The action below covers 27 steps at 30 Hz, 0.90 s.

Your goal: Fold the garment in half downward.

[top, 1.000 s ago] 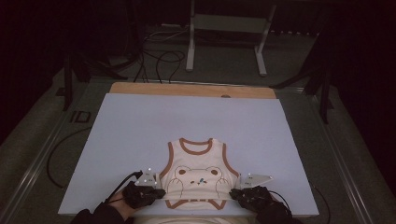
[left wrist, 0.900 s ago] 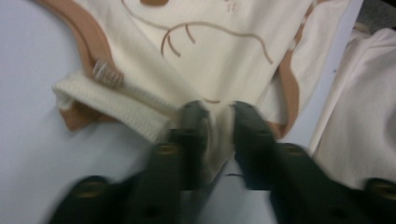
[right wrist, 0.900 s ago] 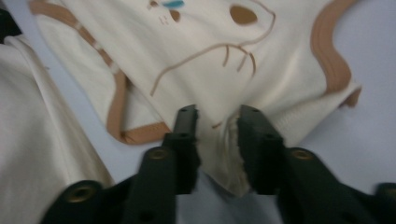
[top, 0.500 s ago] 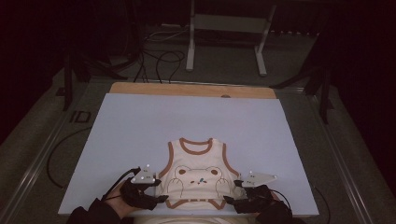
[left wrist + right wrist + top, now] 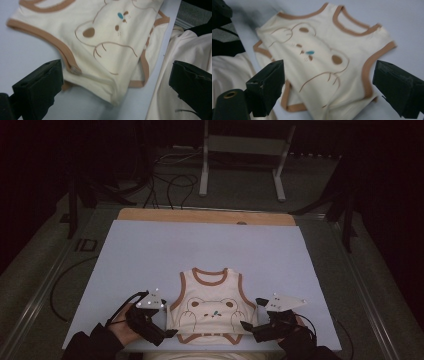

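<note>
Now the small cream sleeveless vest with tan trim and a bear drawing (image 5: 210,307) is lying flat near the front edge of the pale blue-grey surface (image 5: 150,250), its lower hem folded up. The left gripper (image 5: 167,332) and right gripper (image 5: 246,326) are flanking its bottom corners — both pairs of jaws have just been opening and are standing wide apart, gripping nothing, the cloth lying free between them.
</note>
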Available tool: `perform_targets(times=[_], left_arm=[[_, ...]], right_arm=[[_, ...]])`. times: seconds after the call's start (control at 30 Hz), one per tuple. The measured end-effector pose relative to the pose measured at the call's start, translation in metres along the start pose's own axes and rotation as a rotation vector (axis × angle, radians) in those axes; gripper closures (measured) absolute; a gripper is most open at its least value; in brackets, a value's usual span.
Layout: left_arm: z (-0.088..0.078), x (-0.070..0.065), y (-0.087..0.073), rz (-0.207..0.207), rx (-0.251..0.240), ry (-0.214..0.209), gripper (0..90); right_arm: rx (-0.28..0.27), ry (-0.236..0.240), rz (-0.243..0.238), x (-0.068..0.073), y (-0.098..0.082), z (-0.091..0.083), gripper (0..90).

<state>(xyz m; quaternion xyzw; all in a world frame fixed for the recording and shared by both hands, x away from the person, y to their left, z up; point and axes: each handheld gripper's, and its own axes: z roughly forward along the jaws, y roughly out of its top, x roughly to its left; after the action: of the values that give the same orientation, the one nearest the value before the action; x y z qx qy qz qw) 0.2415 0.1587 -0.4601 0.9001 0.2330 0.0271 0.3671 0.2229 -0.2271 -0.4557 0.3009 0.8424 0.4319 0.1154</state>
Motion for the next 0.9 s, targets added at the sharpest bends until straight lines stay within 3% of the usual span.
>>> perform_targets(times=[0.43,0.77,0.8,0.9], left_arm=[[-0.01,0.026,0.029,0.035,-0.016,-0.006,0.0],[-0.008,0.042,0.046,0.041,-0.026,-0.034,0.1],[-0.007,0.05,0.052,0.038,-0.029,-0.043,0.1],[-0.006,0.054,0.056,0.04,-0.029,-0.041,0.1]], right_arm=[[-0.032,-0.06,-0.044,-0.023,0.031,-0.008,10.8],[-0.034,-0.039,-0.053,-0.039,0.047,0.0,10.5],[-0.029,-0.033,-0.057,-0.043,0.051,0.003,10.6],[-0.028,-0.028,-0.052,-0.048,0.054,0.008,10.5]])
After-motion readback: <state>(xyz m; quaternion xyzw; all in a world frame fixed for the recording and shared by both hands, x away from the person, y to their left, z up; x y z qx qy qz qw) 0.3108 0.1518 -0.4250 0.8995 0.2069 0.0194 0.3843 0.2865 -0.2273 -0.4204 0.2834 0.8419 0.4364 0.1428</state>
